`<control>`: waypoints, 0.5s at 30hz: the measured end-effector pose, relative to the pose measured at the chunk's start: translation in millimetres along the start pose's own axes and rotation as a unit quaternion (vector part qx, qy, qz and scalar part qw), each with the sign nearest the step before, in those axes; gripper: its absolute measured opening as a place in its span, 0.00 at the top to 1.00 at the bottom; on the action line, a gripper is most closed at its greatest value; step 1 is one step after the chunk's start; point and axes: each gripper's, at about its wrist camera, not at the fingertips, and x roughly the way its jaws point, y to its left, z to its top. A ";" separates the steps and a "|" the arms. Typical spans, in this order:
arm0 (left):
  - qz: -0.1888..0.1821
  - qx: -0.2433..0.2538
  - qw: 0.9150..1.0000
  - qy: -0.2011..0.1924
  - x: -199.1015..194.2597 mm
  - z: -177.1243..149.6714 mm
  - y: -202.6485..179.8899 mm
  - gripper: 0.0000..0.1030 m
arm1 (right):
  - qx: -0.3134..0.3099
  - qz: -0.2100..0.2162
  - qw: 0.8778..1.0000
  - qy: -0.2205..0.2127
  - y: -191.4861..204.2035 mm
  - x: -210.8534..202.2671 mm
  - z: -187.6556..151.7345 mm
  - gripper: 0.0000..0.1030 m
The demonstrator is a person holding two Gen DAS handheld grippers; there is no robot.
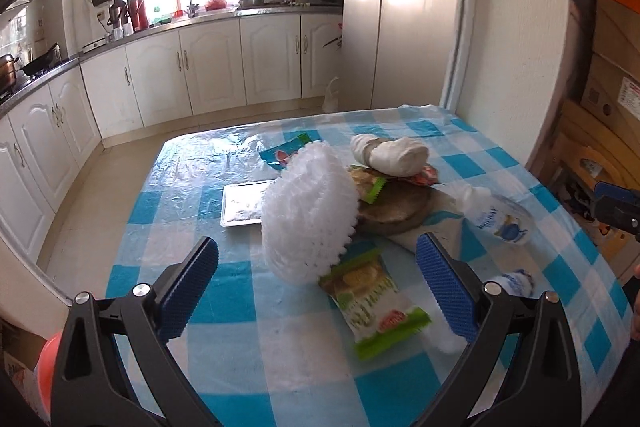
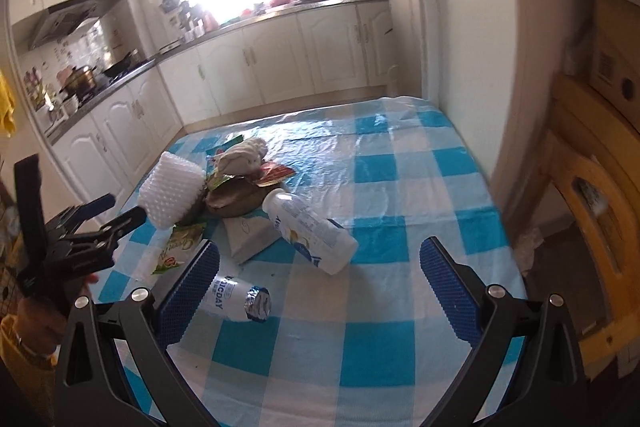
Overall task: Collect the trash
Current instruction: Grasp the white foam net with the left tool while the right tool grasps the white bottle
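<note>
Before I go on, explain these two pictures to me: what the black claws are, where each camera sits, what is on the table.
There is no robot. A person holds one hand-held gripper per hand, each with a camera looking along its blue-padded fingers. One picture comes from the left hand-held gripper, the other from the right hand-held gripper. Both are open and hold nothing. On the checked tablecloth lies trash: a white foam net, a green snack wrapper, crumpled tissue, two white bottles on their sides, and a white tray.
</note>
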 end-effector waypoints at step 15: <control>-0.034 -0.031 0.999 0.016 40.9 6.7 14.8 0.13 | -0.099 0.034 0.992 0.064 1.7 83.6 20.5 0.08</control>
